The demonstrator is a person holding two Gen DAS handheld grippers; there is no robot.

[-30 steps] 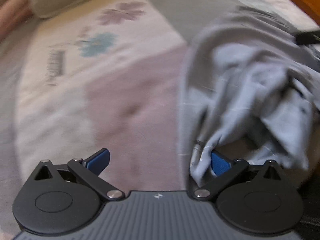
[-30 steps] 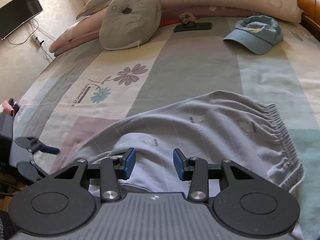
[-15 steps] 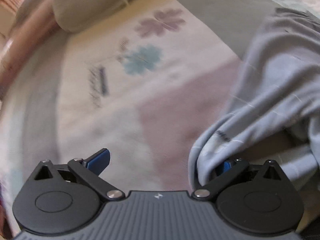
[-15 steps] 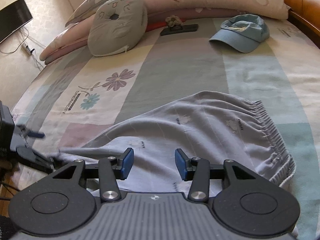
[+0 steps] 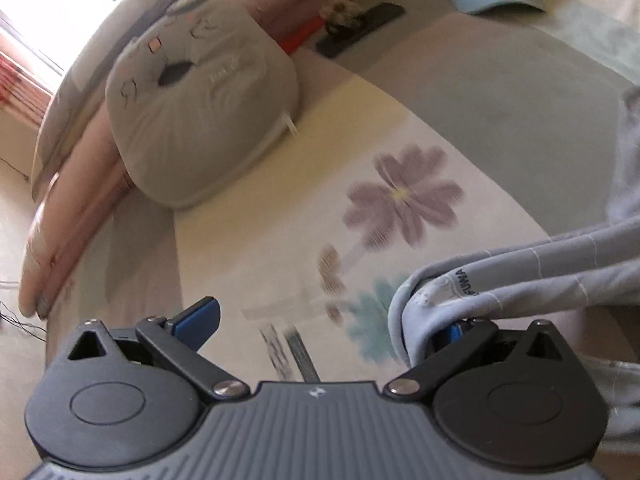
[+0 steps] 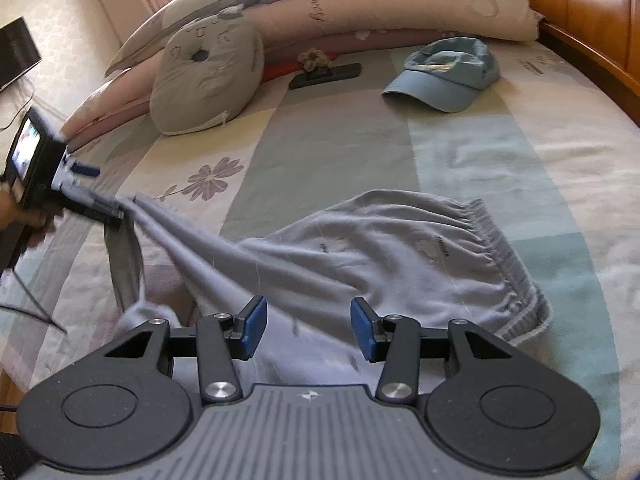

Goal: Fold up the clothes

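Note:
A pale grey garment with an elastic waistband (image 6: 380, 256) lies on the patchwork bed cover. One end of it is pulled out into a taut band toward the left. That end (image 5: 520, 272) hangs hooked over the right finger of my left gripper (image 5: 326, 320), whose jaws stand wide apart with only bed cover between them. From the right wrist view, the left gripper (image 6: 100, 194) is at the far left, held by a hand. My right gripper (image 6: 308, 322) hovers open just above the bunched middle of the garment, its blue pads not pressing on the cloth.
A light blue cap (image 6: 444, 76) lies at the back right of the bed. A grey round cushion (image 6: 208, 80) and long pink pillows line the back, with a dark flat object (image 6: 326, 75) near them. A wooden bed frame (image 6: 592, 20) runs along the right.
My left gripper has swung left and up with the garment's end draped on its right finger, stretching the cloth out. The right gripper has stayed in place, jaws slightly wider.

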